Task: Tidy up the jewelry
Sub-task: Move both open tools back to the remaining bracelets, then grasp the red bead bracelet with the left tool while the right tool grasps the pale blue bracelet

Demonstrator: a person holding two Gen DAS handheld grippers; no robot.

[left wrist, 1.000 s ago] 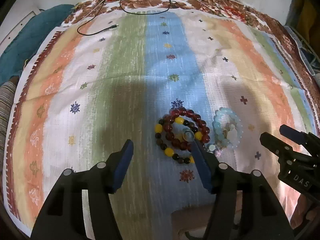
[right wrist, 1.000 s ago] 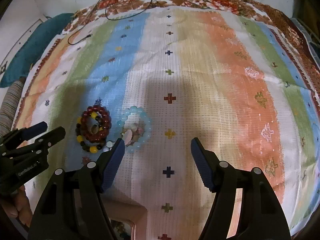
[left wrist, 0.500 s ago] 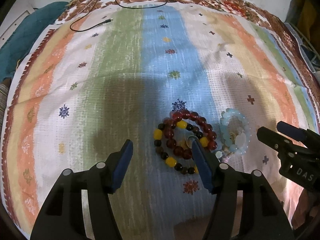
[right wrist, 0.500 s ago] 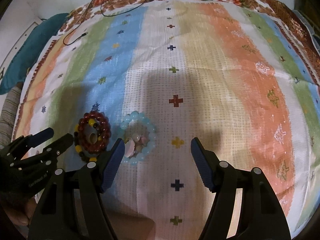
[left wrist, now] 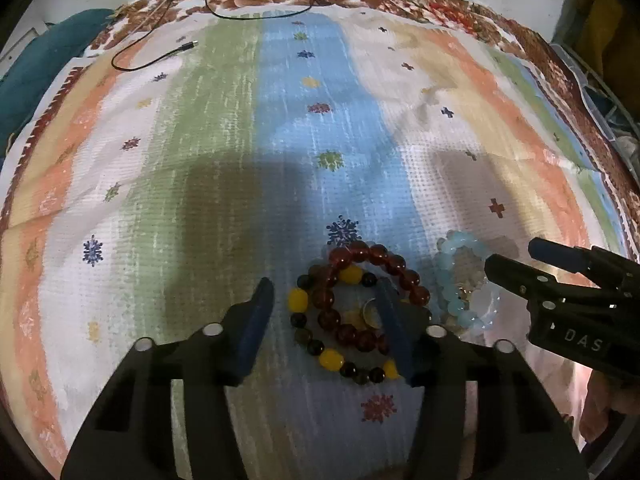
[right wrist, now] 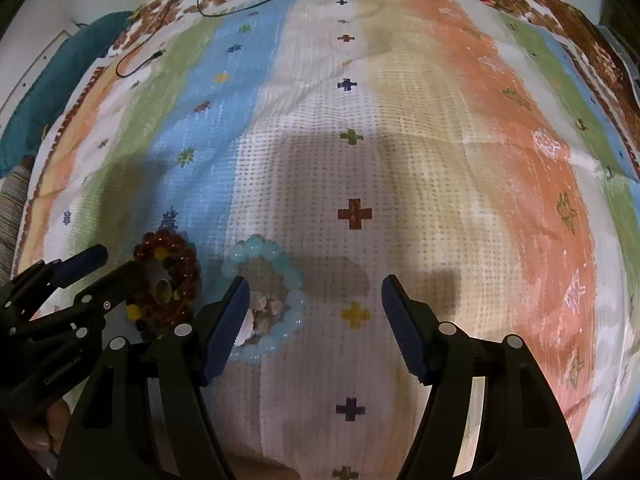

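Observation:
A dark red bead bracelet (left wrist: 376, 268) lies tangled with a black-and-yellow bead bracelet (left wrist: 320, 340) on the striped cloth; a small ring (left wrist: 370, 312) lies inside them. A pale blue bead bracelet (left wrist: 448, 280) with small pale pieces inside lies just to their right. My left gripper (left wrist: 326, 308) is open, its fingers straddling the left part of the red and yellow bracelets. My right gripper (right wrist: 314, 300) is open; its left finger (right wrist: 226, 326) lies over the blue bracelet's (right wrist: 280, 264) left edge. The red bracelet (right wrist: 176, 256) shows left of it.
The striped patterned cloth (left wrist: 200, 160) covers the whole surface. A black cable (left wrist: 152, 60) lies at its far left. A teal cushion (left wrist: 36, 72) sits beyond the left edge. The right gripper's body (left wrist: 576, 308) stands at the right of the left wrist view.
Both grippers have moved forward and down toward the bracelets. The left fingers now straddle the red and yellow bracelets; the right gripper's left finger has reached the blue bracelet.

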